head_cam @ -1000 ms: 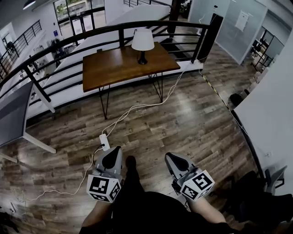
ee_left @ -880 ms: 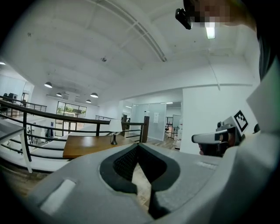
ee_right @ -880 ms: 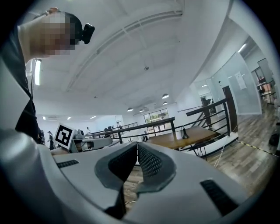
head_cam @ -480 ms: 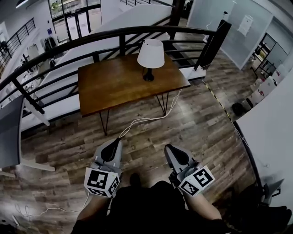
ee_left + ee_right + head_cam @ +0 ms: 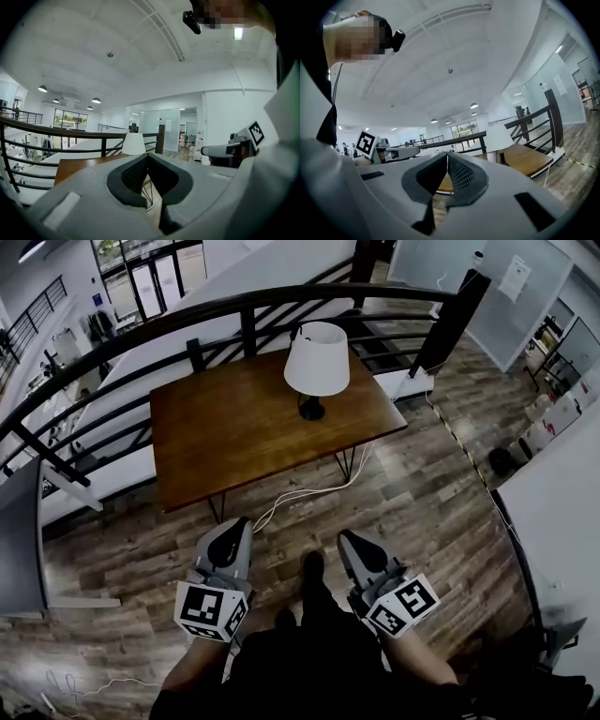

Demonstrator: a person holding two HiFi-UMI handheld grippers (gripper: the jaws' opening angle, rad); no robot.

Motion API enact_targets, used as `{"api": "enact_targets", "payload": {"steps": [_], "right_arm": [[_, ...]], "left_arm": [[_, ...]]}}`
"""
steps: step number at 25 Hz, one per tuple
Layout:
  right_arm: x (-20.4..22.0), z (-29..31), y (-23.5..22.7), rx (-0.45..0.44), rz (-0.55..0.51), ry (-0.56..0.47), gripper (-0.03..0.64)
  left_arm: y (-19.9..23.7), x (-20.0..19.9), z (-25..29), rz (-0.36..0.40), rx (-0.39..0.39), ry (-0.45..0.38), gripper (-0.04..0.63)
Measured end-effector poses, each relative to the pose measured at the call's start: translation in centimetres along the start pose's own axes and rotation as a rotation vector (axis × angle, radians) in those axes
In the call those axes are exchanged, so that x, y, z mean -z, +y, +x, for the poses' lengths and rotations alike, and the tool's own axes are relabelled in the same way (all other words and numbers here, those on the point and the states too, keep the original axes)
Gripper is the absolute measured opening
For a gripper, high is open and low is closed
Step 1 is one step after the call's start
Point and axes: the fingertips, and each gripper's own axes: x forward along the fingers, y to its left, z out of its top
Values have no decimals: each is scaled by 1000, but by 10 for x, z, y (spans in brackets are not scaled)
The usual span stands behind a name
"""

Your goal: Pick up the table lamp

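Grey plastic nearest: left gripper (image 5: 236, 526) and right gripper (image 5: 349, 540) side by side low in the head view, each with a marker cube (image 5: 211, 610) at its rear, both pointing ahead toward the surface (image 5: 225, 427).

Left gripper view: jaws pressed together at the tips, nothing between them. Right gripper view: the same, jaws closed tip to tip on nothing.

Between the two grippers, a dark shoe (image 5: 312, 568) on the wood-plank floor (image 5: 422, 512). Just ahead of the grippers, a white cable (image 5: 309, 491) looping over the floor and passing by the surface's right legs.

Beyond the cable, brown wooden surface on thin black legs, well apart from both grippers. On its far right part, near the back edge, the lamp (image 5: 317, 360): upright, white shade above a dark stem and a round dark base. Touched by neither gripper. Visible over the closed jaws in both gripper views, left of centre from the left gripper, right of centre from the right.

Behind the surface, a black railing (image 5: 187, 320) curving across the head view. Farther off, glass doors (image 5: 150, 282) at upper left.
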Motion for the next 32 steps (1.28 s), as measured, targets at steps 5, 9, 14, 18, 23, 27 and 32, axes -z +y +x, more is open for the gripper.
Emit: {"api": "enact_targets", "payload": {"steps": [5,9,14,18,23,27,32], "right_arm": [[-4,56,-68,-21,-14,19,14],[-6,98,-135,-31,-56,28,15],[0,151,-212,-28,-150,46,15],[15,183,-246,-20,-151,53,15],[41,210,-269,-20,-137,44,15],[65,244,-290,6,-130,44,15],[92,275,-312,40,-135,47,15]], "left_arm": [[27,2,78,-6,-28,25,5],[44,1,144,-5,-48,27,5],[72,5,217,12,-85,16,5],[88,21,253,3,-80,30,5],[102,51,285,6,-41,45,5],[120,74,309,-11,-35,52,5],[135,114,337,-38,-28,96,5]]}}
